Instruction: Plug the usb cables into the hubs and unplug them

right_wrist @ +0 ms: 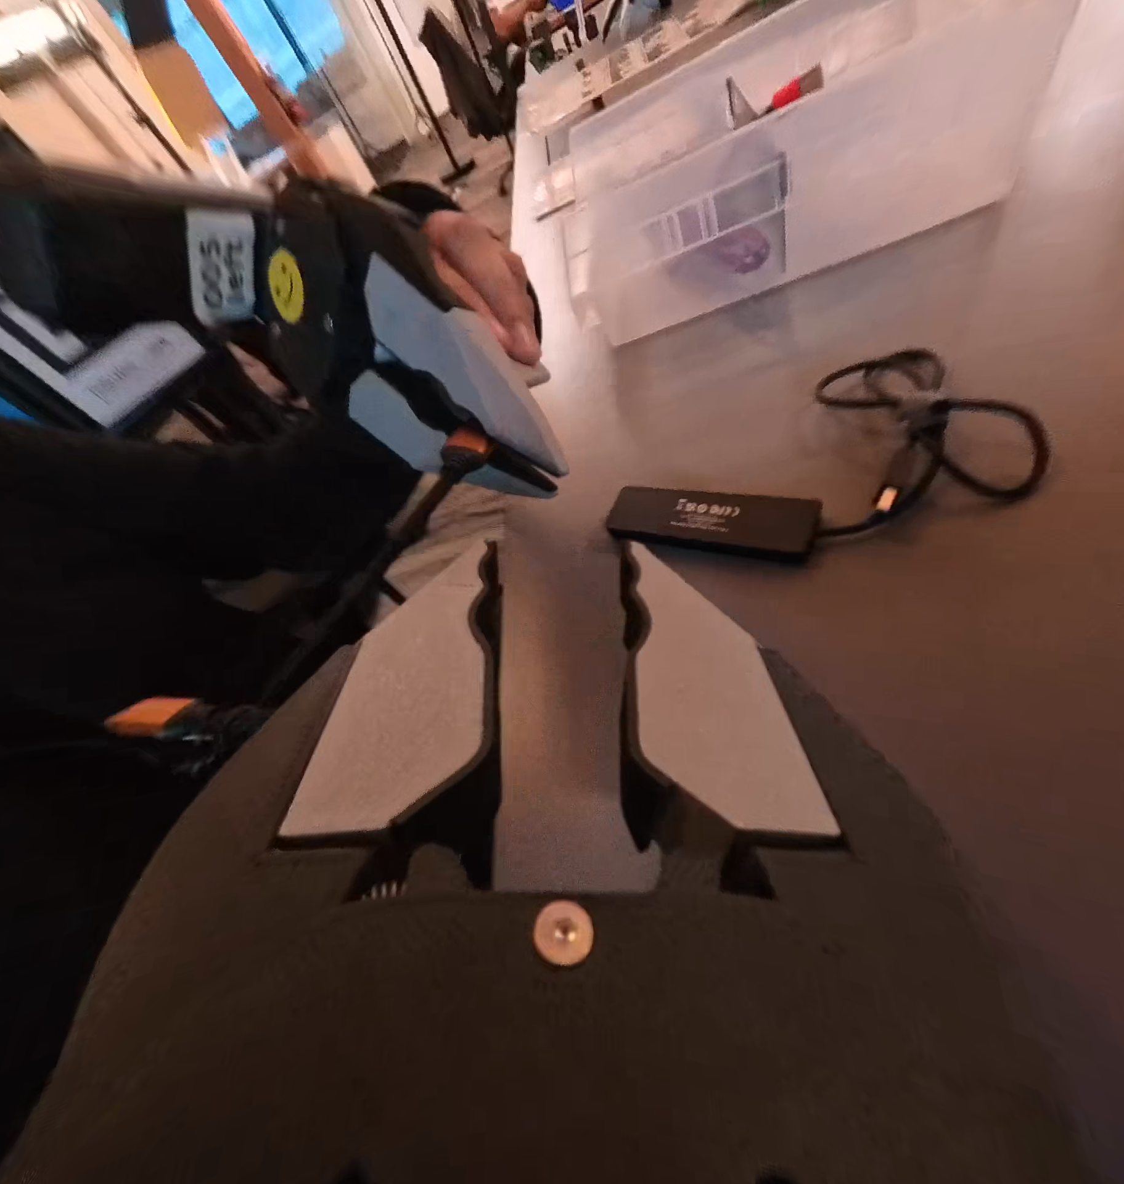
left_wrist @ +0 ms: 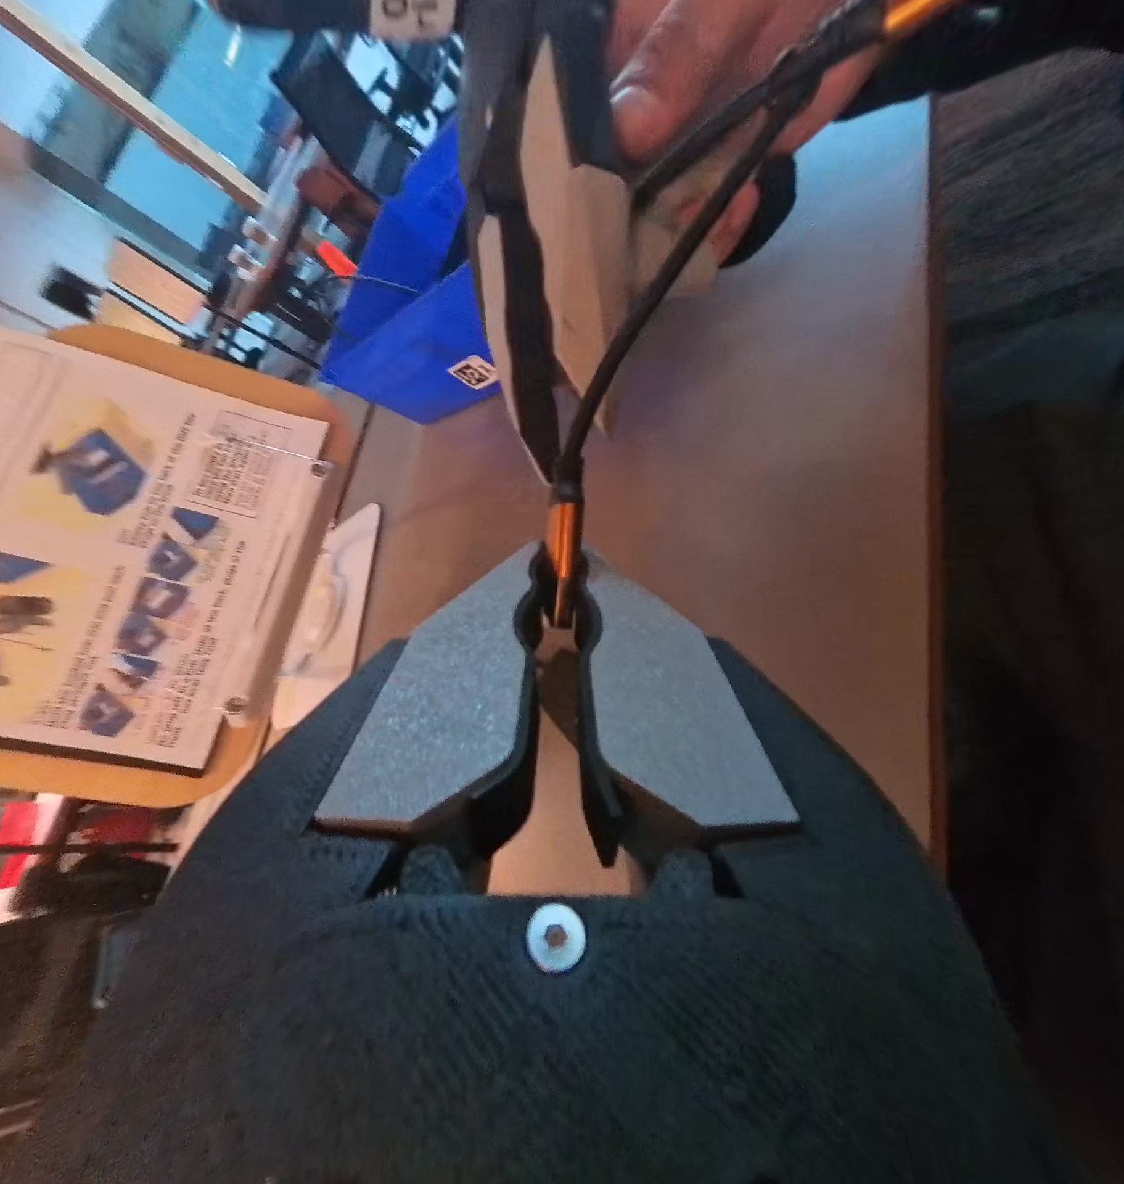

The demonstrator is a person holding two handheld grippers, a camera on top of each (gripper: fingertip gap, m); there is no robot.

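Plug (left_wrist: 562,564) in orange is being pinched by the left tool (left_wrist: 562,599), the right tool (right_wrist: 559,570) gaping empty just short of the hub (right_wrist: 713,522); insertion seems next, needing alignment with a port.

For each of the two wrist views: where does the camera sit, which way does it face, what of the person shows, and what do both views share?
Left wrist view: behind the left claw, shut on the orange USB plug; faces along the table toward the right claw; a thumb shows.
Right wrist view: behind the open right claw; faces the black hub and coiled cable; a hand shows.
Shared: table, plug, each other's claw.
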